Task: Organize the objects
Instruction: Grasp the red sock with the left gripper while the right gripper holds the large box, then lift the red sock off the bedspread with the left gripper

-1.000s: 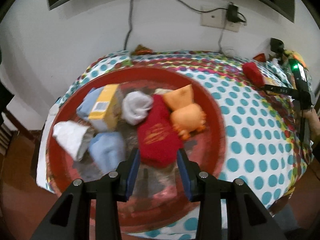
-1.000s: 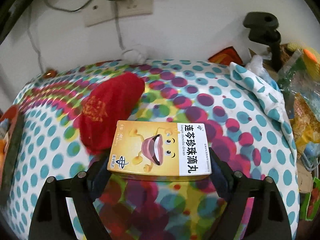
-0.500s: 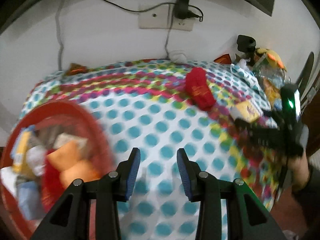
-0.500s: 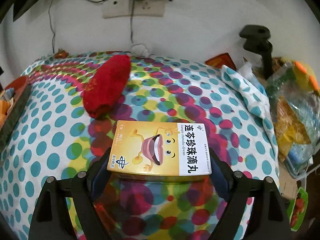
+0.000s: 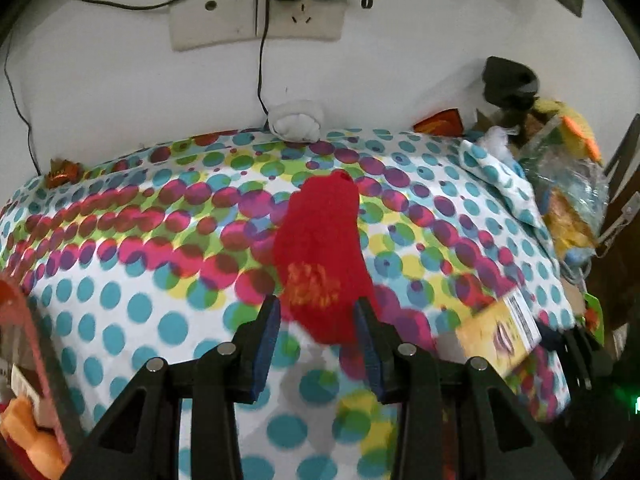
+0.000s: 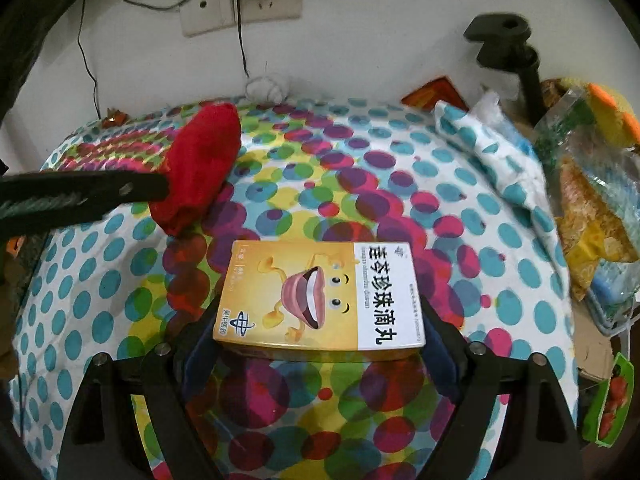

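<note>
Beside the red sock (image 5: 320, 256), only left view shows tray (image 5: 36, 344).

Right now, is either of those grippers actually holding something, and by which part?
The right gripper has the yellow box between its fingers at the box's two short ends. The left gripper holds nothing; its open fingers flank the red pouch.

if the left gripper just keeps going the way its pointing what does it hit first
Most likely the red sock: the left gripper points straight at it, its near end already between the open fingers. Whether the pads touch it is unclear.
</note>
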Tool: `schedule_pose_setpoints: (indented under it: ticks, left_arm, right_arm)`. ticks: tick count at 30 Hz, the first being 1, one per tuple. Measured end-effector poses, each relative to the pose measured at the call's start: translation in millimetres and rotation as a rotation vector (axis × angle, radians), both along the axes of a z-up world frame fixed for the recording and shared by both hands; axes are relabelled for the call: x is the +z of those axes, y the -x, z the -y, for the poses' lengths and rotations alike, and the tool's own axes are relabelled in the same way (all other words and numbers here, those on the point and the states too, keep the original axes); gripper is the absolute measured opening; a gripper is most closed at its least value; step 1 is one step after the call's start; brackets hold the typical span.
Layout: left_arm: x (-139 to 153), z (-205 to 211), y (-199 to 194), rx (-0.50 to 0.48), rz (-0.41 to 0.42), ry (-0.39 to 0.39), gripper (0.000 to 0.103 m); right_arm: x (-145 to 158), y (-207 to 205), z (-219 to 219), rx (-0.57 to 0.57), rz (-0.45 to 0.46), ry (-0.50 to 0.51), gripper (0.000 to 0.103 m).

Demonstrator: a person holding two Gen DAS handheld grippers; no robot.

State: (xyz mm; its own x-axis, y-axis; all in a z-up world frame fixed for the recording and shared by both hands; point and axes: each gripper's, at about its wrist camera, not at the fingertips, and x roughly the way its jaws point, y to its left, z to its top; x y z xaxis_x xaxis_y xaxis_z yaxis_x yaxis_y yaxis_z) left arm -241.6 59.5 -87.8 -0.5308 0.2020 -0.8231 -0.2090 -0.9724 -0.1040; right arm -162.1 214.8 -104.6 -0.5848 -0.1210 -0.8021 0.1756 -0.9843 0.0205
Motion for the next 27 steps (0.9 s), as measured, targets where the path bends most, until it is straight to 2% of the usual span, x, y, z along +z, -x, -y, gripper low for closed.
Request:
schedule_pose_setpoints:
  ticks: [7,15,27]
  left_arm:
    - [-15,-16,24,0.011,0.015,0.002,0.039]
    - [-28,-18,27,0.010,-0.008,-0.017,0.040]
    - [-32,-29,17,-0.027,-0.109,0.046,0.035]
  right_arm:
    - [2,-1,-1,0.000,0.000,0.002,0.086]
    - [2,1,0,0.001,0.001,-0.006,0.087]
    - [3,1,0,0.003,0.001,-0.007,0.087]
